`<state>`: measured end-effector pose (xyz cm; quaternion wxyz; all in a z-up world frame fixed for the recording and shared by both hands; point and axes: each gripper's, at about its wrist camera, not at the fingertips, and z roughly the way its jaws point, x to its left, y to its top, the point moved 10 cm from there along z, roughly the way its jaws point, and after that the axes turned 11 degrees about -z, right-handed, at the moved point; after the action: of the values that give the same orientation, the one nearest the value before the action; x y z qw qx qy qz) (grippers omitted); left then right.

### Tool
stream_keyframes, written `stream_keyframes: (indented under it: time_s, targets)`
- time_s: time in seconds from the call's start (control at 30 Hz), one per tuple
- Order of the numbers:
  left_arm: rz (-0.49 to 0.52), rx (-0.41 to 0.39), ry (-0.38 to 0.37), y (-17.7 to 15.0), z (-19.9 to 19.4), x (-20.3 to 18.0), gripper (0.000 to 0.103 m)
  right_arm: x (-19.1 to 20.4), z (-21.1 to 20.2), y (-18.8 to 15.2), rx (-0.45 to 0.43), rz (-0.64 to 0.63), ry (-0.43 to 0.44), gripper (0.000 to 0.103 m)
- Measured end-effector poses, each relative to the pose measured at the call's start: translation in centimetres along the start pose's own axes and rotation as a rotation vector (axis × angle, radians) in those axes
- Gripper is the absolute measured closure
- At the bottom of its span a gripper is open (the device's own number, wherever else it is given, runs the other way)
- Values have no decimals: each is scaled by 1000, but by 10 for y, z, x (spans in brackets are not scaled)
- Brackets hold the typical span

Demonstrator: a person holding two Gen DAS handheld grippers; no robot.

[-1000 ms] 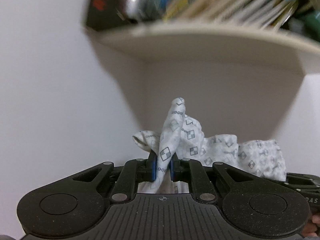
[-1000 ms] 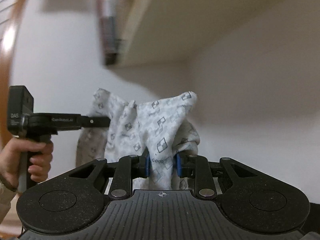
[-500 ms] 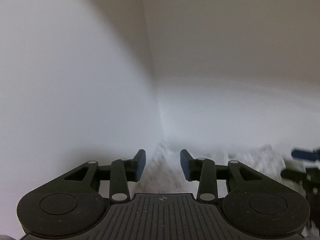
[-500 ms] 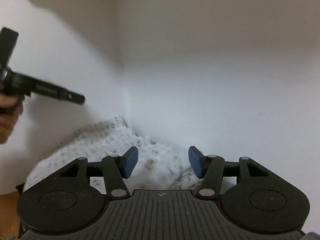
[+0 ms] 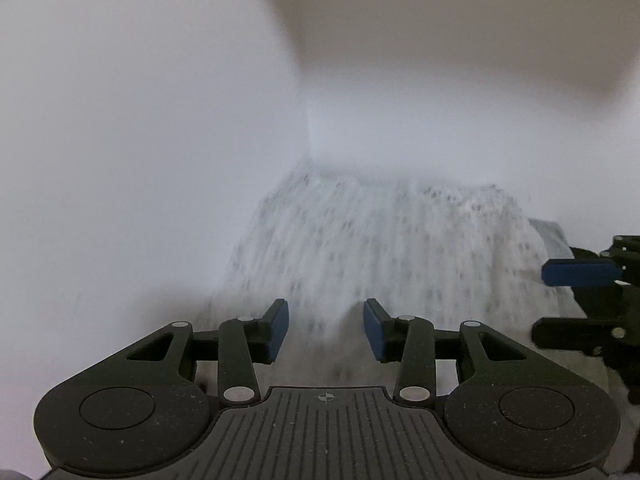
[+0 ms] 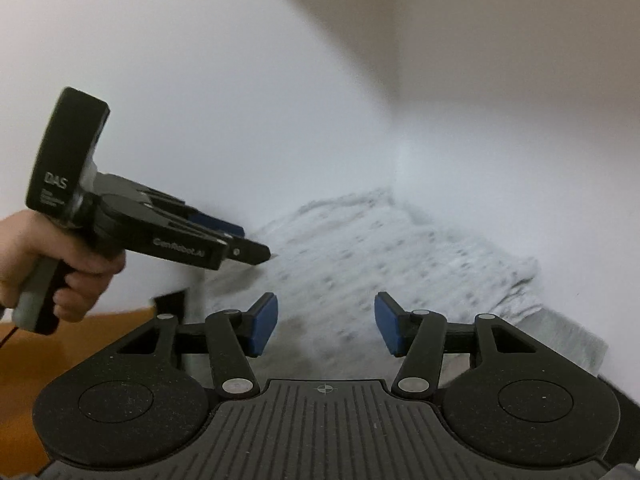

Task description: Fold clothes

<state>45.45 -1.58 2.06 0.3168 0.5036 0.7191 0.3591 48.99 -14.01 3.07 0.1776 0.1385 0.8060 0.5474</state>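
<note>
Where the right wrist view begins at its left edge, a hand [image 6: 60, 256] grips the handle of the left gripper [image 6: 250, 246], whose black body carries "DAS" in pale letters with smaller lines beneath that are too fine to read, and "GenRobot.AI" along its side arm. From this side only one blue pad shows, but the left wrist view looks along the left gripper [image 5: 326, 330] and shows its pads spread wide with nothing between them. Ahead of both tools lies the cloth [image 6: 368, 256], white with small grey marks, spread on a white surface and pushed into the corner where two white walls meet. Motion blur smears its print into streaks, so no mark or lettering on it can be made out. Its near edge is hidden behind the gripper bodies. Under its right side a plain grey layer [image 6: 568, 340] sticks out; what it is cannot be told. The right gripper [image 6: 326, 324] is likewise spread apart and empty, above the cloth's near part. An orange-brown floor [image 6: 72, 340] shows at lower left.
</note>
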Motion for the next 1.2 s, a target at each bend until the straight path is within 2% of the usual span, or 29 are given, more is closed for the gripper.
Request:
stream_keyframes:
  time_s: [0.23,0.37,0.43,0.47,0.53,0.57,0.6,0.63,0.77,0.93,1.03,1.07,1.1,1.2]
  targets:
    - [-125,22,18,-33,-21,22,55,39,-31,-14,24,-18,32,52]
    - [-173,6,20,-35,-37,35,54,65,-54,-23,52,-24,39,52]
    - [-193,-4,21,-34,-50,41,47,84,-62,-26,72,-26,49,45]
    - [-192,-13,18,-35,-58,42,41,92,-64,-27,83,-27,54,44]
    - [-182,-27,16,-39,-76,44,37,110,-69,-31,107,-17,64,38]
    - [-173,-32,14,-45,-91,47,29,118,-70,-33,119,-3,69,34]
    - [-163,-37,11,-51,-105,50,25,128,-71,-35,130,11,76,25]
    - [-153,-44,2,-57,-118,50,25,138,-72,-38,141,24,86,19]
    - [-138,-50,-15,-88,-168,64,20,179,-70,-48,194,51,118,11]
    - [-84,-27,9,-133,-212,86,14,214,-72,-55,236,45,57,0]
    - [-80,10,24,-156,-222,102,13,235,-74,-59,261,41,20,0]
    - [-82,22,23,-163,-223,107,10,241,-74,-61,270,40,8,0]
    - [-80,24,22,-169,-223,110,0,246,-73,-63,282,34,-6,0]
    - [-60,33,19,-187,-228,118,0,253,-70,-72,303,14,-44,0]
